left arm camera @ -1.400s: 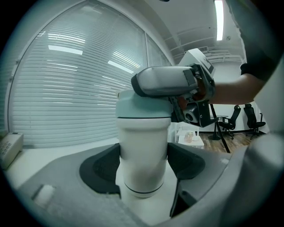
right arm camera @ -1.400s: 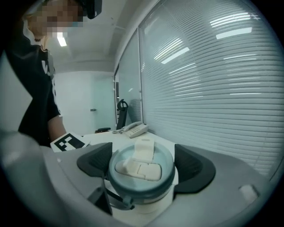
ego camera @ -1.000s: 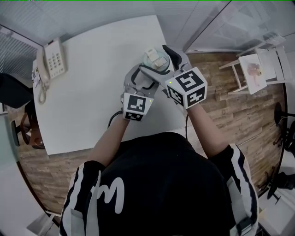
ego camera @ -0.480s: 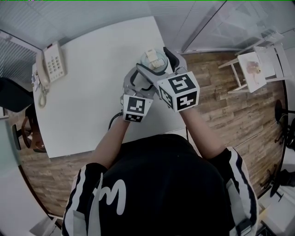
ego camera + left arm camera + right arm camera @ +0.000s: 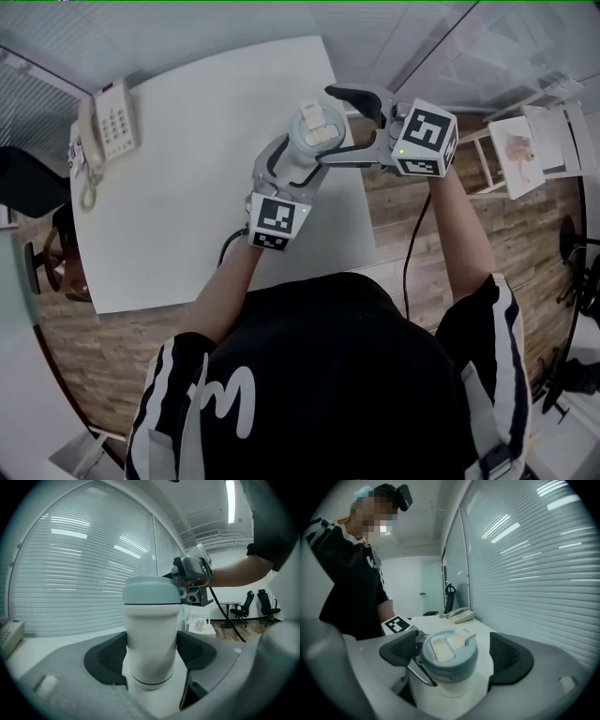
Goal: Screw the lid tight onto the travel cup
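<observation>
Left gripper [image 5: 151, 660] clamped on white travel cup [image 5: 151, 625] body, right gripper [image 5: 454, 660] jaws just opening wider around teal lid [image 5: 448, 657], pads seemingly clear of it, on white table [image 5: 187, 197]

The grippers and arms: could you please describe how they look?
Both the left gripper and right gripper are grey with black jaw pads. Each carries a white cube of black square markers and trails a black cable. The sleeves are short, black, white-striped.

Cup [image 5: 450, 685] bottom behind right tongs [image 5: 454, 654]
</observation>
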`<state>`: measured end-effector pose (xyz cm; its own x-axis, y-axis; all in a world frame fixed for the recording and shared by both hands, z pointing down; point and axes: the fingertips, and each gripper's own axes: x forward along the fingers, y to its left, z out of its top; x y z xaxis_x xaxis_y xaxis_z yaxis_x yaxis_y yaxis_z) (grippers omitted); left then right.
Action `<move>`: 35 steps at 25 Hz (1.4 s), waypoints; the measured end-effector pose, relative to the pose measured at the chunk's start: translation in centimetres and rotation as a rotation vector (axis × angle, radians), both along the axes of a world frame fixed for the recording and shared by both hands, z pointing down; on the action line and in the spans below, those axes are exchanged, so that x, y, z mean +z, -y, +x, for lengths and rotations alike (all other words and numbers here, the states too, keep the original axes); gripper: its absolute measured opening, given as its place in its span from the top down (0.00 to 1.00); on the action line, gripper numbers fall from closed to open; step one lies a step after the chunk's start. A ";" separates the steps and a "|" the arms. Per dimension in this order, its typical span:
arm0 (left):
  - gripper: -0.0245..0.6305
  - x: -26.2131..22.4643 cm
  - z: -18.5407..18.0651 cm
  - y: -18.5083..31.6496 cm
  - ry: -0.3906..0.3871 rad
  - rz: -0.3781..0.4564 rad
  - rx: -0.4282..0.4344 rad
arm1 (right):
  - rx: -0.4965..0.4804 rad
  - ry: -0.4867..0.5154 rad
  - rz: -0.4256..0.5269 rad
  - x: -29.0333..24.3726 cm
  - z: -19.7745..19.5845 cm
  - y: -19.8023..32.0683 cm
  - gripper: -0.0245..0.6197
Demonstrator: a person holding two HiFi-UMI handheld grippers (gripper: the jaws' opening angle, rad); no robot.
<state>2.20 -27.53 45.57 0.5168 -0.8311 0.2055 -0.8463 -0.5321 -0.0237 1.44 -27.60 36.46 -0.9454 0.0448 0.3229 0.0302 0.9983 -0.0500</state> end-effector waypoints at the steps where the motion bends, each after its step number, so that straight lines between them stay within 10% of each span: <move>1: 0.44 0.0 0.0 0.0 -0.002 0.000 0.001 | -0.024 -0.005 -0.024 0.4 -0.1 0.0 0.23; 9: 0.44 -0.1 -0.1 0.0 -0.008 0.003 0.003 | -0.026 0.042 -0.102 1.2 -1.2 0.0 0.29; 35: 0.44 0.1 -0.2 0.0 -0.002 0.007 -0.004 | 0.856 0.030 -0.095 1.7 0.0 1.6 0.30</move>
<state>2.05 -27.50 45.63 0.5135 -0.8348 0.1985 -0.8487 -0.5282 -0.0257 1.41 -29.17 38.20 -0.6742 -0.6618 0.3279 -0.7282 0.6698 -0.1454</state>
